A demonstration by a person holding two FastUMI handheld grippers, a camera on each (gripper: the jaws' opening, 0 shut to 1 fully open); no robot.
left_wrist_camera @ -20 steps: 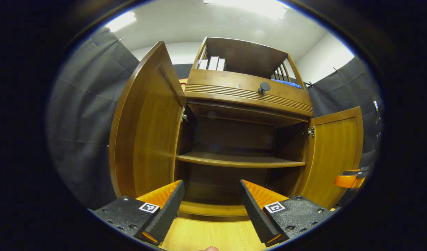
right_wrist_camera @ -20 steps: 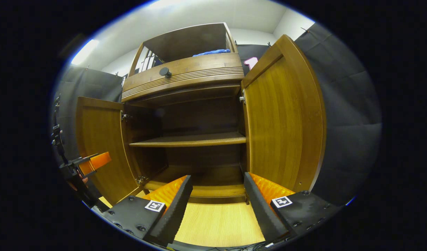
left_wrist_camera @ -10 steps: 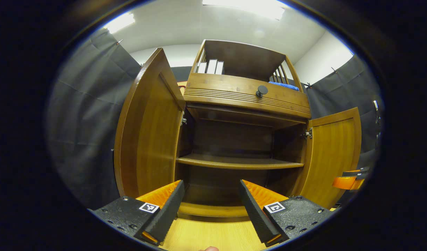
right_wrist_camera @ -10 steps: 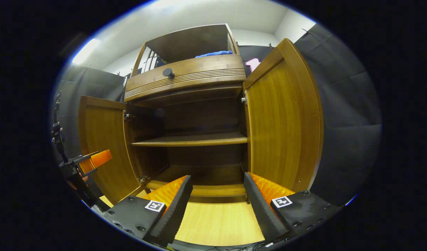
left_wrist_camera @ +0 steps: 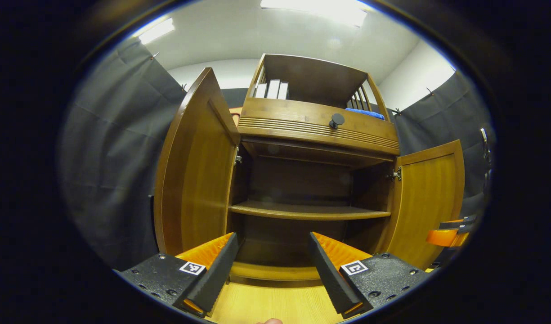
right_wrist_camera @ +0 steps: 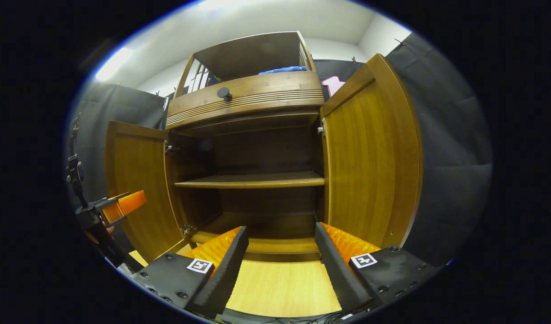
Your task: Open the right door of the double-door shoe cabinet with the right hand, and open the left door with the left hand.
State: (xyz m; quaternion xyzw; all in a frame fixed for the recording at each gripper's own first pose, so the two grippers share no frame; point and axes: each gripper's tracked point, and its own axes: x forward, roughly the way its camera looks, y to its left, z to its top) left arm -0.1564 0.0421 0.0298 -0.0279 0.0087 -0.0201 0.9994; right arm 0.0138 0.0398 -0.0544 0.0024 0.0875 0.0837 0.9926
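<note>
Your left gripper (left_wrist_camera: 271, 263) hangs low in front of the shoe cabinet (left_wrist_camera: 318, 132), its fingers spread wide with nothing between them, above the pale wooden desk (left_wrist_camera: 275, 306). Your right gripper (right_wrist_camera: 279, 254) sits the same way, fingers apart and empty.

Both doors stand swung out. In the left gripper view, the left door (left_wrist_camera: 196, 171) rises just beyond your left finger, and the right door (left_wrist_camera: 430, 202) stands farther off, with your other gripper's tip showing near its lower outer edge. In the right gripper view, the right door (right_wrist_camera: 369, 157) stands close beside your right finger, and the left door (right_wrist_camera: 138, 184) is open across the way.

Between the doors you look straight into the dark interior, where one shelf (left_wrist_camera: 309, 210) crosses at mid-height. Above the opening runs a drawer front with a round dark knob (left_wrist_camera: 336, 120). On top, behind slatted sides, stand a few pale upright boxes (left_wrist_camera: 271, 89) and a blue cloth (left_wrist_camera: 365, 112). Dark curtain hangs on both sides.
</note>
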